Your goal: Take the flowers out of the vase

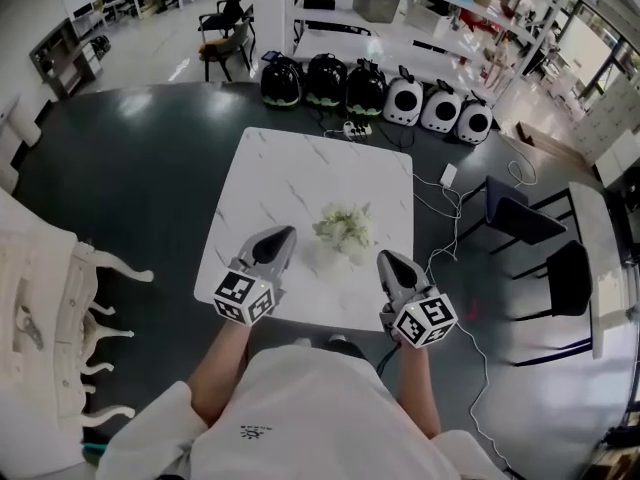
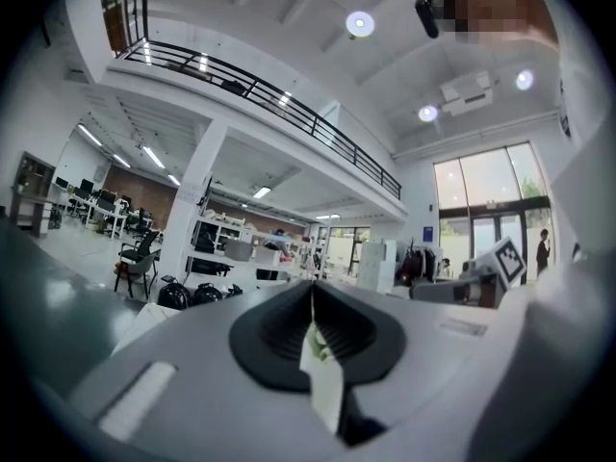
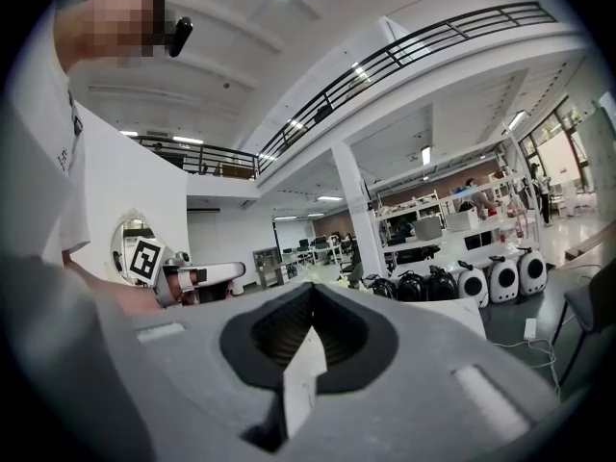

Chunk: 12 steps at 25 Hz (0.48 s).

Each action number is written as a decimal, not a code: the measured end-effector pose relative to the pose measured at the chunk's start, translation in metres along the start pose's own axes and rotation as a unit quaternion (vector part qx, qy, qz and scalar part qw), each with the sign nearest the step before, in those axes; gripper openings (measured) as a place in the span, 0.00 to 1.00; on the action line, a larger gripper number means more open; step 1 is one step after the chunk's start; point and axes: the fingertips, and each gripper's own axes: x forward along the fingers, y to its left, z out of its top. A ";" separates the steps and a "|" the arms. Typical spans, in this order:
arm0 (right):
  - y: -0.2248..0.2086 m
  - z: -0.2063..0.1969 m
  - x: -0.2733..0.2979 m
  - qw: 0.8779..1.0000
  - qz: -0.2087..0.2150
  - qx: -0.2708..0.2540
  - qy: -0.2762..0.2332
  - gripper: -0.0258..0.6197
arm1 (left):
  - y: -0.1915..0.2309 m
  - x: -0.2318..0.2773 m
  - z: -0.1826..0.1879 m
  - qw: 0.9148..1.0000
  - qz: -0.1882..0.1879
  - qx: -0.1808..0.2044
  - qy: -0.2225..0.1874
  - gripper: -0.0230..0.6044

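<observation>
A loose bunch of pale green-white flowers (image 1: pixel 345 228) sits on the white marble table (image 1: pixel 290 183), right of its middle. I cannot make out a vase around the flowers. My left gripper (image 1: pixel 284 234) lies just left of the flowers, its jaws shut and apart from them. My right gripper (image 1: pixel 384 257) is near the front right of the flowers, also shut with nothing in it. In the left gripper view the jaws (image 2: pixel 311 287) meet in a closed seam with a small greenish fleck at it. The right gripper view shows its jaws (image 3: pixel 310 287) closed too.
Dark chairs (image 1: pixel 530 223) stand right of the table, with white cables (image 1: pixel 450 218) trailing on the floor. A power strip (image 1: pixel 357 128) and a row of black and white carrier packs (image 1: pixel 365 88) line the far side. White carved furniture (image 1: pixel 60 308) stands at the left.
</observation>
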 end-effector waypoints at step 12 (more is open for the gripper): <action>-0.034 0.005 0.010 0.999 0.034 0.002 0.011 0.04 | -0.025 0.041 -0.028 0.999 -0.018 -0.004 0.039 0.14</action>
